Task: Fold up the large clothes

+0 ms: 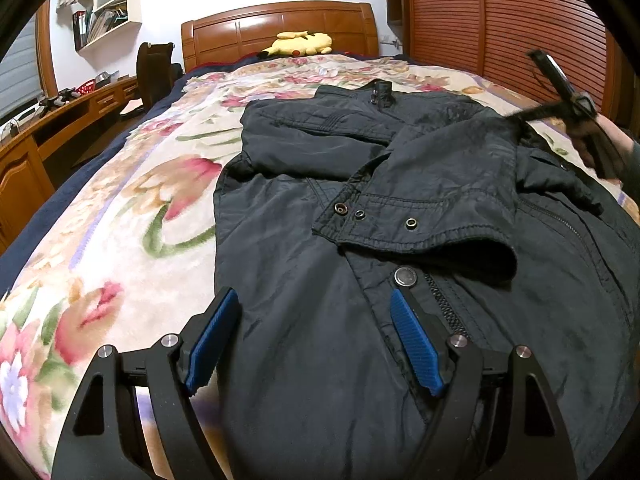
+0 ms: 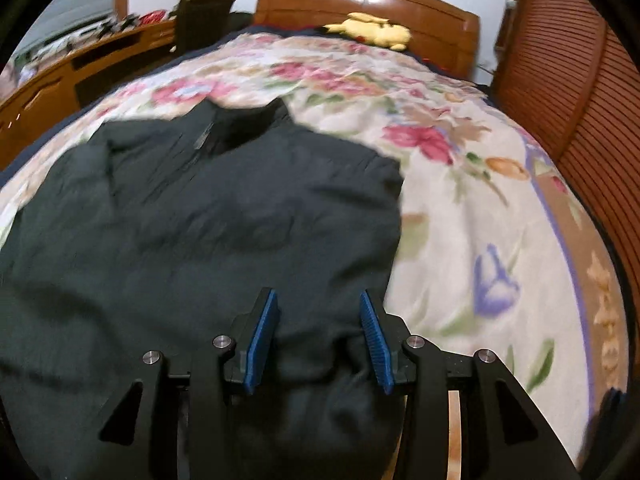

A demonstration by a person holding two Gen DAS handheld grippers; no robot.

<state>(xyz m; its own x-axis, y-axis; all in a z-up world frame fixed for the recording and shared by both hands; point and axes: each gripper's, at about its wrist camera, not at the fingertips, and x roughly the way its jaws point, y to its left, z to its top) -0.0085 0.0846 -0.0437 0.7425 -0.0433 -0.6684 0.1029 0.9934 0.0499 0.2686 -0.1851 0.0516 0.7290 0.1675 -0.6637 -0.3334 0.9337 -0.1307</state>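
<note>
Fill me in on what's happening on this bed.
A person with a gripper in each hand is folding a dark jacket spread on the floral bedspread. One sleeve already lies folded across the chest. The left gripper hovers open over the jacket's hem, and the right gripper is open above its right edge, holding nothing.

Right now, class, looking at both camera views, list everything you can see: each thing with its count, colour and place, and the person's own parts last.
jacket: one, dark, spread on the bed, a sleeve folded across its front.
blanket: one, cream with flowers, covering the bed.
plush toy: one, yellow, by the headboard.
headboard: one, brown wood, far end of the bed.
desk: one, brown wood, along the left wall.
wall shelf: one, white, above the desk.
left hand-held gripper: one, black with blue pads, open over the jacket's hem.
right hand-held gripper: one, same colours, open over the jacket's right edge.
</note>
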